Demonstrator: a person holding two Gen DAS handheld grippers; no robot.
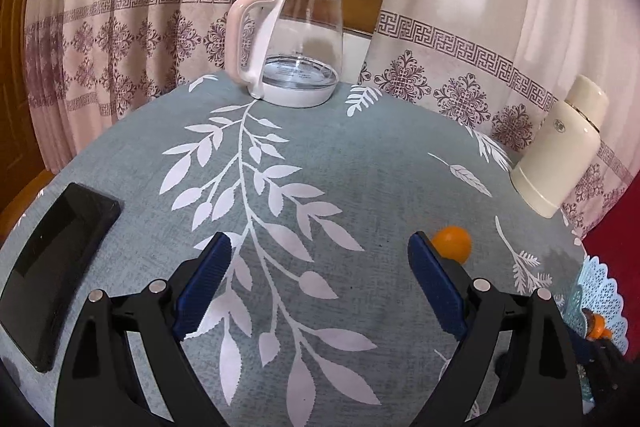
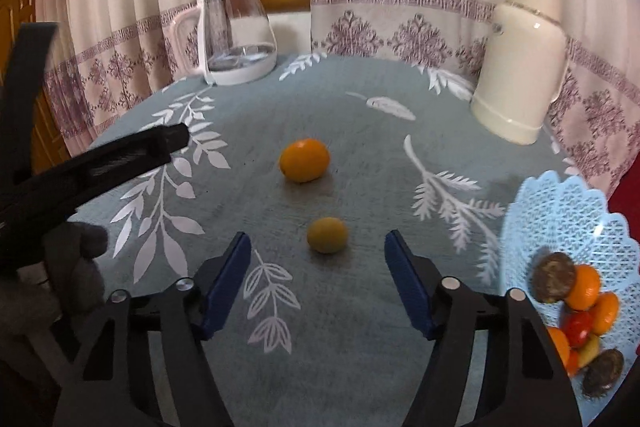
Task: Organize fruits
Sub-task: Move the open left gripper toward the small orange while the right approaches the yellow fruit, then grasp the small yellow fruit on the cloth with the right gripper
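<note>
In the right wrist view an orange [image 2: 304,160] and a smaller yellow-green fruit [image 2: 327,235] lie on the grey leaf-print tablecloth [image 2: 360,131]. My right gripper [image 2: 318,247] is open and empty, with the small fruit just ahead between its fingertips. A light blue lattice basket [image 2: 560,203] at the right holds several fruits [image 2: 580,303]. My left gripper [image 1: 320,247] is open and empty above the cloth; the orange [image 1: 454,242] shows just beyond its right finger. The basket's edge [image 1: 604,291] shows at the far right of the left wrist view.
A glass kettle [image 1: 298,43] with a pink handle stands at the table's back. A cream thermos [image 1: 560,151] stands at the back right. A black flat device [image 1: 52,263] lies at the left. Curtains hang behind. The left gripper's body [image 2: 100,163] shows at the right view's left.
</note>
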